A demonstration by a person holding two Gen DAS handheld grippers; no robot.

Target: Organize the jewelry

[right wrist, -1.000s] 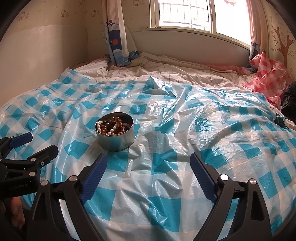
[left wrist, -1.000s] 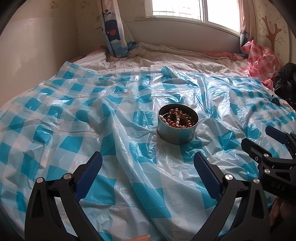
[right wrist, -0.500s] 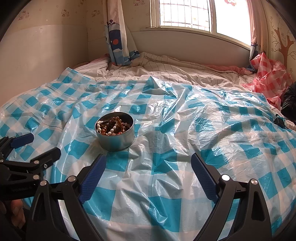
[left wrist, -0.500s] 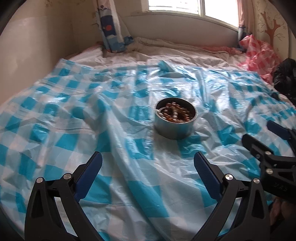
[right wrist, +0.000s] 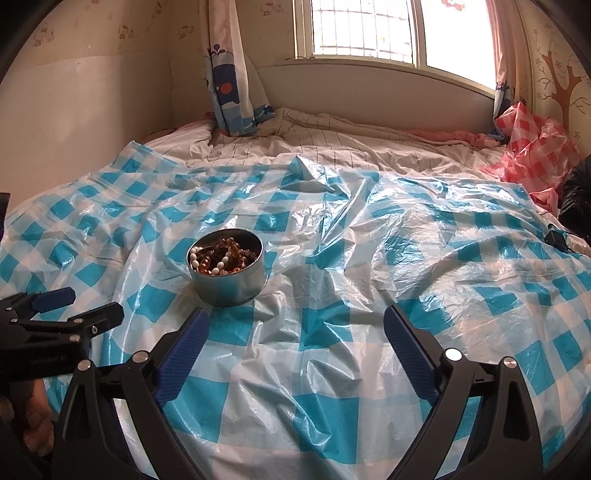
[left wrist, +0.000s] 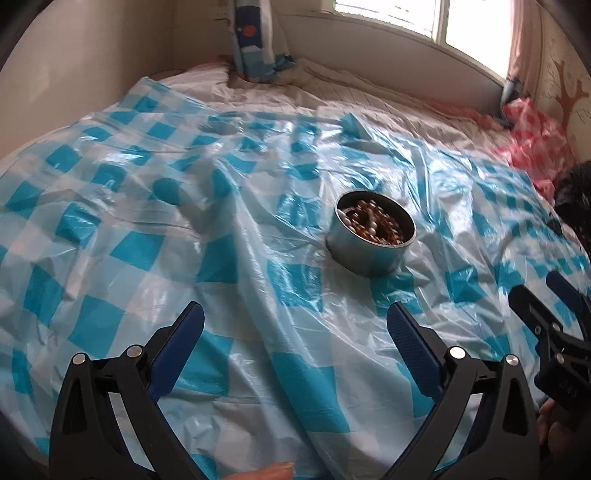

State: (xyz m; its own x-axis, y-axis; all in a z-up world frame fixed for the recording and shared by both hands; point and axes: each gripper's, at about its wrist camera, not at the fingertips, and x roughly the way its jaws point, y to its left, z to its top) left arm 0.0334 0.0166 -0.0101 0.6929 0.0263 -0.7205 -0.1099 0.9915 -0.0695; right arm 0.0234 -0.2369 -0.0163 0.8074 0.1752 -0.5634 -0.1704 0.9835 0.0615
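blue-and-white checked plastic sheeting (right wrist: 332,229) is spread, crumpled, over a bed under a bright window (right wrist: 369,29). a round metal tin (right wrist: 229,284) is set upright on the sheeting, filled with brown and white beaded jewelry (right wrist: 221,256). the right gripper (right wrist: 293,325) is held near the tin, its jaws spread wide after having just been opening, with nothing between them. the left gripper (left wrist: 295,321) is likewise held wide apart and empty, short of the tin. pink checked plastic (right wrist: 532,147) is bunched at the far right.
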